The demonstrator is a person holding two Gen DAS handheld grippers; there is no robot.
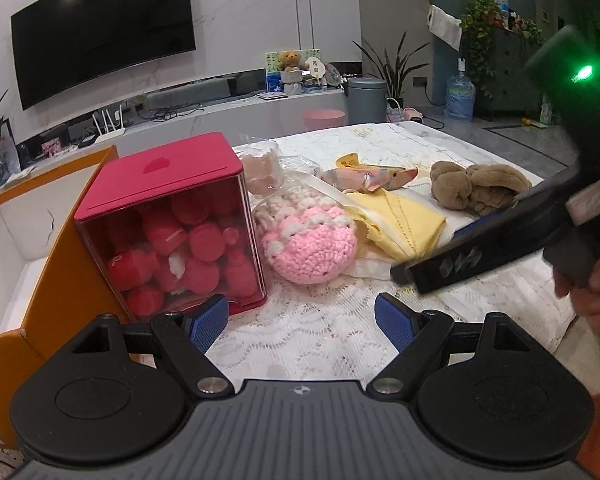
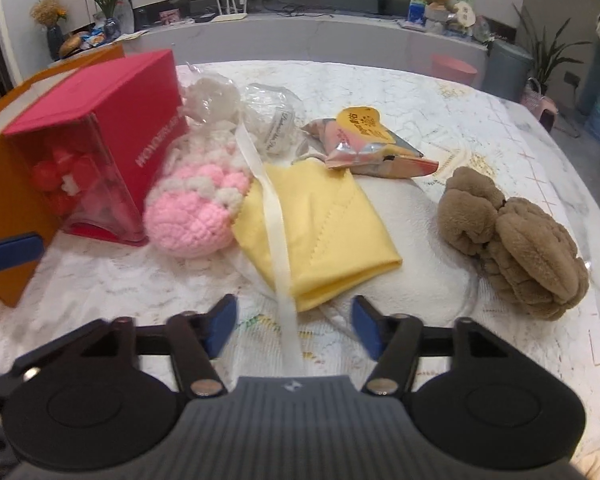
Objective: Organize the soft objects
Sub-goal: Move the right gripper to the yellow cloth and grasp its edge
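A pink and white crochet pouch (image 1: 308,244) (image 2: 196,204) lies next to a red box (image 1: 172,220) (image 2: 100,140) of red pieces. A folded yellow cloth (image 1: 400,220) (image 2: 320,232) with a white ribbon (image 2: 276,224) across it lies in the middle. A brown plush item (image 1: 476,188) (image 2: 512,240) lies to the right. My left gripper (image 1: 300,326) is open and empty just in front of the box and pouch. My right gripper (image 2: 294,330) is open and empty over the near edge of the yellow cloth; it also shows in the left wrist view (image 1: 404,274).
An open orange box (image 1: 40,240) (image 2: 4,216) stands at the left behind the red box. A foil snack packet (image 1: 372,178) (image 2: 372,144) and clear plastic bags (image 2: 268,116) lie further back. A lace cloth (image 1: 308,332) covers the table.
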